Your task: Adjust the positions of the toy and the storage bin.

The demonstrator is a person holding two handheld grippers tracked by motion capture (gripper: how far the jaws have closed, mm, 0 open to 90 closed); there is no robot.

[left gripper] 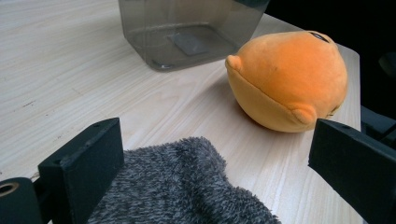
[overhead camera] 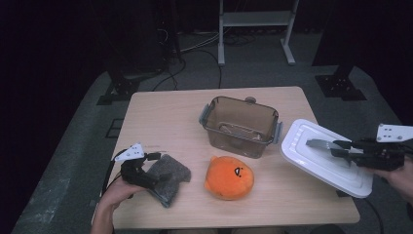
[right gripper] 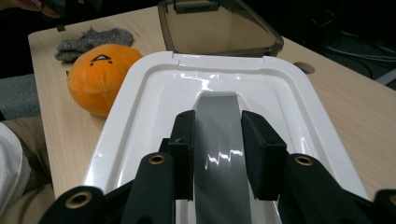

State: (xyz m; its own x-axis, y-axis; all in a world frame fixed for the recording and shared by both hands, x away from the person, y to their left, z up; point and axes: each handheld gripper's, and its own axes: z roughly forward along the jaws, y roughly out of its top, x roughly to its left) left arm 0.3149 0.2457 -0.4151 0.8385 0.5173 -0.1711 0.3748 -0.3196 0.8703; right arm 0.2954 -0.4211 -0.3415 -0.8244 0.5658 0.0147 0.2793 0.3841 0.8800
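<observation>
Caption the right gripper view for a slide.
Right gripper shut on the grey handle of the white lid, with the orange plush and clear container beyond.

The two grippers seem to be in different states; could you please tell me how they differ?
The right gripper is shut on the grey handle of the white lid, holding it tilted at the table's right edge. The left gripper is open, its jaws either side of the grey fuzzy cloth lying on the table. Both have black jaws.
</observation>
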